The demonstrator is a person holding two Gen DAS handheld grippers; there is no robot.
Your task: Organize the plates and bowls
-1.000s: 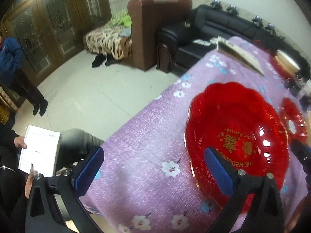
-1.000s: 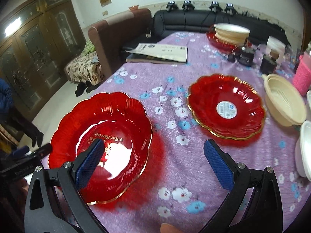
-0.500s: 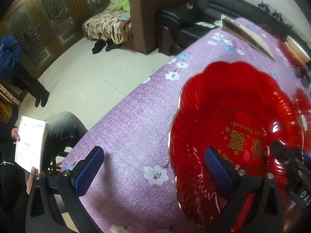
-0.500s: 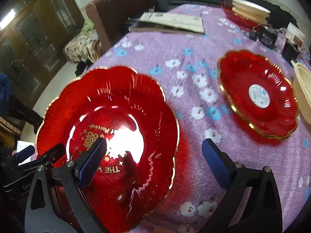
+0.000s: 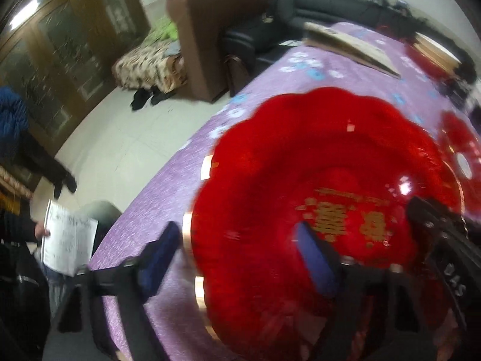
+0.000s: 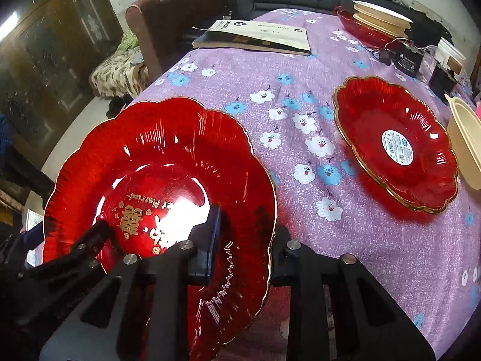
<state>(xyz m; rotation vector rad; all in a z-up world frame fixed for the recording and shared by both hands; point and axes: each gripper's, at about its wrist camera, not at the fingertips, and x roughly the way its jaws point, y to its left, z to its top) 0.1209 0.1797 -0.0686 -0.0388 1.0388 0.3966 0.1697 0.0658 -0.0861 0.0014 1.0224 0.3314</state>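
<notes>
A large red scalloped plate (image 6: 168, 162) with gold lettering lies on the purple flowered tablecloth; it also shows in the left wrist view (image 5: 315, 186). My right gripper (image 6: 240, 240) is shut on the plate's near right rim. My left gripper (image 5: 237, 258) straddles the plate's left rim, one finger outside and one over the plate, with the jaws partly closed; the view is blurred. A second red plate (image 6: 396, 144) with a white sticker lies to the right, apart.
A cream colander (image 6: 466, 141) sits at the right edge. A flat cardboard box (image 6: 255, 36) lies at the far side, with stacked cream and red dishes (image 6: 378, 21) and black adapters (image 6: 405, 57) beyond. A seated person holds papers (image 5: 69, 246) by the table edge.
Both grippers have moved in on the large red plate. The right gripper has shut on its rim. The left jaws have narrowed around the opposite rim.
</notes>
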